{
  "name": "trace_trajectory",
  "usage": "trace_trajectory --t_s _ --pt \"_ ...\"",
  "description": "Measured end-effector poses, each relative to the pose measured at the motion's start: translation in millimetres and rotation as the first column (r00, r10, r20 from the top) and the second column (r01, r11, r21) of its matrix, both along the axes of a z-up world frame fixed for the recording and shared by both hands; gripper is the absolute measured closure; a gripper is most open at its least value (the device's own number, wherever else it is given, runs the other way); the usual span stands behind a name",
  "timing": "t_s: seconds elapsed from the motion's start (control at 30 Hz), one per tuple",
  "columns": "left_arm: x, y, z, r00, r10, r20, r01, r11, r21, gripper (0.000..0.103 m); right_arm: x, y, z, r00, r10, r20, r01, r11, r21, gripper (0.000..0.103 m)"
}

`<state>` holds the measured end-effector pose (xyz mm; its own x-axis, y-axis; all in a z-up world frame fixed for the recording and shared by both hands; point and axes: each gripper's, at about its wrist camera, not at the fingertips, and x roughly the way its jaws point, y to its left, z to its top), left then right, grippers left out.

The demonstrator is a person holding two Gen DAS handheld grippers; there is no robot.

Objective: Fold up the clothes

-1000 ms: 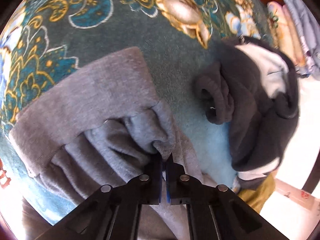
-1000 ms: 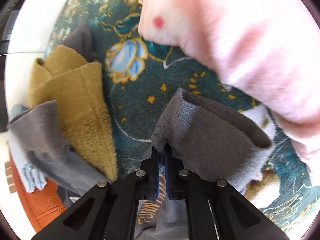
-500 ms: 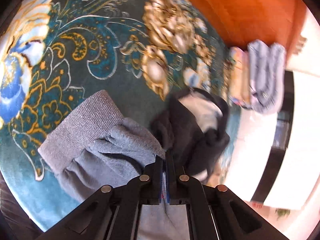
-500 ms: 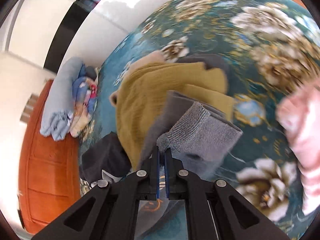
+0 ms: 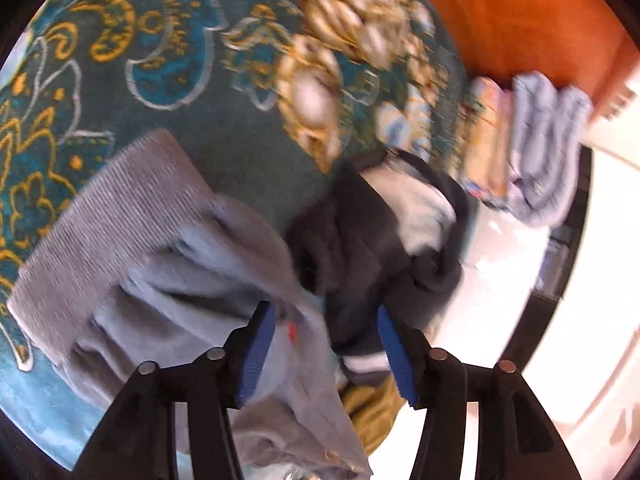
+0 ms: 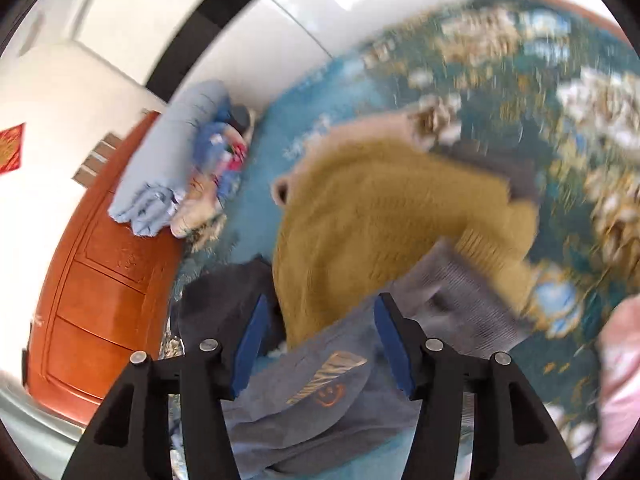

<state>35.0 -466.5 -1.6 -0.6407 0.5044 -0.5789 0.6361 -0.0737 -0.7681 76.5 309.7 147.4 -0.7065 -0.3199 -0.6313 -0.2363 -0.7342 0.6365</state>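
Note:
A grey sweatshirt (image 5: 120, 220) with a ribbed band lies crumpled on the teal flowered blanket (image 5: 180, 60). My left gripper (image 5: 326, 344) hangs just above it. Its jaws are opening, with grey cloth lying loose below the gap and neither pad pressing on it. In the right wrist view the same sweatshirt (image 6: 320, 392) shows an orange print and a ribbed cuff (image 6: 460, 300). My right gripper (image 6: 320, 340) is above it with its jaws opening, and the cloth sags beneath them, not pinched.
A mustard sweater (image 6: 392, 216) and a dark grey garment (image 5: 360, 248) lie beside the sweatshirt. A folded stack of clothes (image 6: 180, 168) sits by the orange wooden board (image 6: 100, 300). A pink garment (image 6: 620, 380) is at the far right. White floor lies beyond the blanket edge.
Both grippers were shut on the grey sweatshirt and have now opened and let it go. The right gripper rose and rolled; the left tipped up toward the stack.

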Motion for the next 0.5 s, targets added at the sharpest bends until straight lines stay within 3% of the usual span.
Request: trace_trajectory --t_s 0.1,0.2,0.37,0.5 --pt "7 9 17 0.998 -0.055 -0.033 0.053 0.997 -0.06 0.041 32 24 3 0.998 -0.053 -0.029 0.053 0.999 0.006 0.046" --pt "31 21 27 0.996 -0.073 -0.044 0.067 0.99 -0.127 0.037 65 41 -34 0.995 -0.095 0.031 0.097 0.993 -0.064 0.046" --pt "65 46 14 0.997 -0.077 -0.004 0.077 0.994 -0.075 0.037 85 40 -85 0.993 -0.113 0.03 0.117 0.963 -0.244 0.046" --pt "81 62 15 0.998 -0.067 -0.008 0.067 0.997 -0.042 0.037 75 37 -95 0.99 -0.141 0.0 0.135 0.949 -0.285 0.048"
